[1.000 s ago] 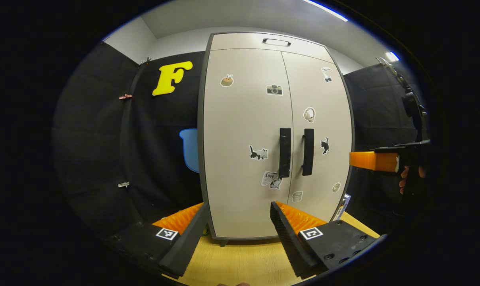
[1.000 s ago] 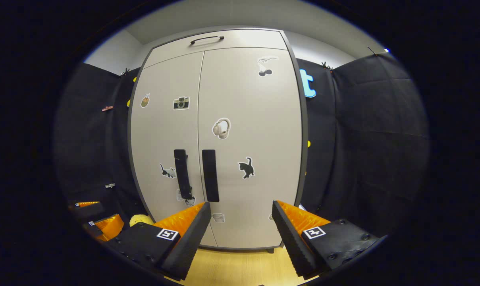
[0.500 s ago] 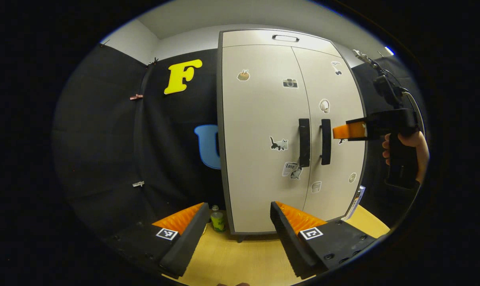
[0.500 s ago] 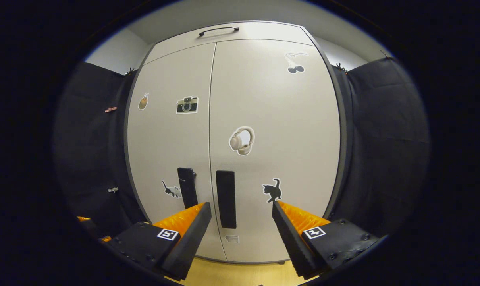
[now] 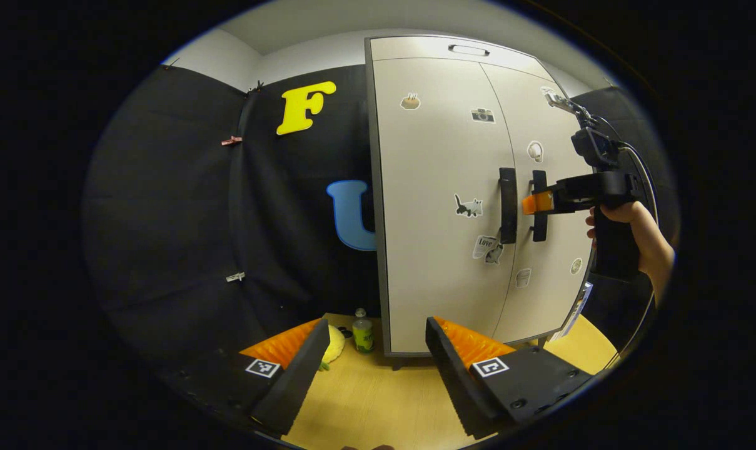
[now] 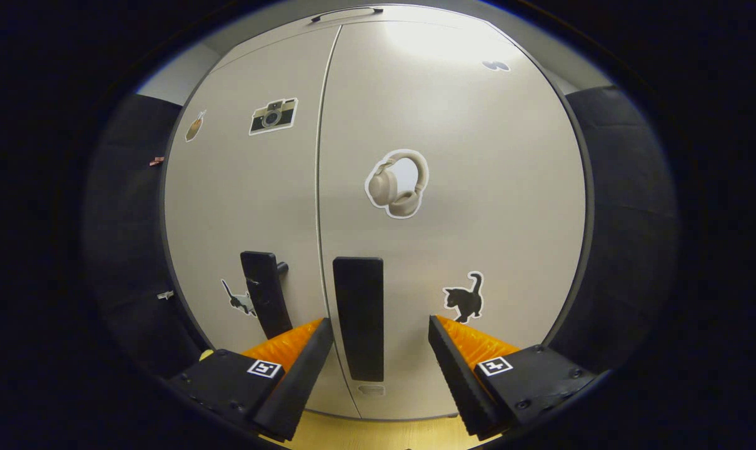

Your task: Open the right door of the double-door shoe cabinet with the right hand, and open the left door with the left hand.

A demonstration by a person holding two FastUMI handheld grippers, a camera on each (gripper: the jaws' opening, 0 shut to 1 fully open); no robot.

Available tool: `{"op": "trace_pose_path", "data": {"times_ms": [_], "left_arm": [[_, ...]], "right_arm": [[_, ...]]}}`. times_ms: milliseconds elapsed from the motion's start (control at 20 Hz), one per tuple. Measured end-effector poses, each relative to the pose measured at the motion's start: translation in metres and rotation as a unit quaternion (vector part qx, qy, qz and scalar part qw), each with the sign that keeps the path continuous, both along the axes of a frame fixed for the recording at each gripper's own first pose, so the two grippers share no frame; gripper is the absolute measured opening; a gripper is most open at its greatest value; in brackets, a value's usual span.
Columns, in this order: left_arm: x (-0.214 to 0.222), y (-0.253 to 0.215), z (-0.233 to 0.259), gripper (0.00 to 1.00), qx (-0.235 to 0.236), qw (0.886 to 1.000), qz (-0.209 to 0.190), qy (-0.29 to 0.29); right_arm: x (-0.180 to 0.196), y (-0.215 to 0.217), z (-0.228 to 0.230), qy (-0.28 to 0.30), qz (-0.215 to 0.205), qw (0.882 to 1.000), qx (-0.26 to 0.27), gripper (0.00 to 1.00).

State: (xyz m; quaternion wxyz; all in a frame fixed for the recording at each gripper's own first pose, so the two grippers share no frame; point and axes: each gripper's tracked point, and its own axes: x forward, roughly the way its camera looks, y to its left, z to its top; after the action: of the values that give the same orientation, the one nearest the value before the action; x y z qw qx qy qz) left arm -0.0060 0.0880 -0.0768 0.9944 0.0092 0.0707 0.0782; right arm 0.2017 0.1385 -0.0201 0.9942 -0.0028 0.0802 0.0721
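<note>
Stood at the far side of the booth on the pale wooden floor: the tall beige double-door shoe cabinet, both doors closed. Looked stiff and smooth on the panels, so no hold there; best taken by the black vertical bar handle of the right door, probably light on its hinges. Right gripper spread open just before that bar, not touching. Left gripper also open, well apart, left handle untouched.

Open air lies before both shut doors; a bottle and yellow toy crowd the cabinet's left foot.
</note>
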Motion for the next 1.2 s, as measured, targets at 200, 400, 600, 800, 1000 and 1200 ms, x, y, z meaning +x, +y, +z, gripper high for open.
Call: {"op": "trace_pose_path", "data": {"times_ms": [200, 400, 600, 800, 1000, 1200], "left_arm": [[-0.006, 0.008, -0.002, 0.96, 0.003, 1.000, 0.008, 0.001], [-0.009, 0.006, -0.001, 0.96, -0.003, 1.000, -0.002, 0.000], [-0.014, 0.002, 0.003, 0.96, 0.003, 1.000, -0.011, -0.006], [-0.023, -0.004, 0.000, 0.95, 0.002, 1.000, -0.020, -0.004], [-0.029, -0.012, 0.008, 0.96, -0.005, 1.000, -0.026, -0.015], [-0.027, -0.029, 0.017, 0.95, -0.003, 0.999, -0.043, -0.024]], "right_arm": [[0.007, 0.001, 0.001, -0.003, -0.008, 1.000, 0.001, 0.76], [0.005, 0.012, -0.001, 0.006, 0.013, 1.000, -0.002, 0.61], [0.004, 0.012, -0.002, 0.013, 0.004, 1.000, 0.015, 0.38], [0.004, 0.011, -0.003, 0.003, -0.002, 1.000, -0.002, 0.28], [-0.004, 0.011, -0.002, 0.013, 0.014, 1.000, 0.014, 0.23], [-0.013, 0.004, 0.001, 0.004, 0.017, 1.000, 0.021, 0.23]]}}
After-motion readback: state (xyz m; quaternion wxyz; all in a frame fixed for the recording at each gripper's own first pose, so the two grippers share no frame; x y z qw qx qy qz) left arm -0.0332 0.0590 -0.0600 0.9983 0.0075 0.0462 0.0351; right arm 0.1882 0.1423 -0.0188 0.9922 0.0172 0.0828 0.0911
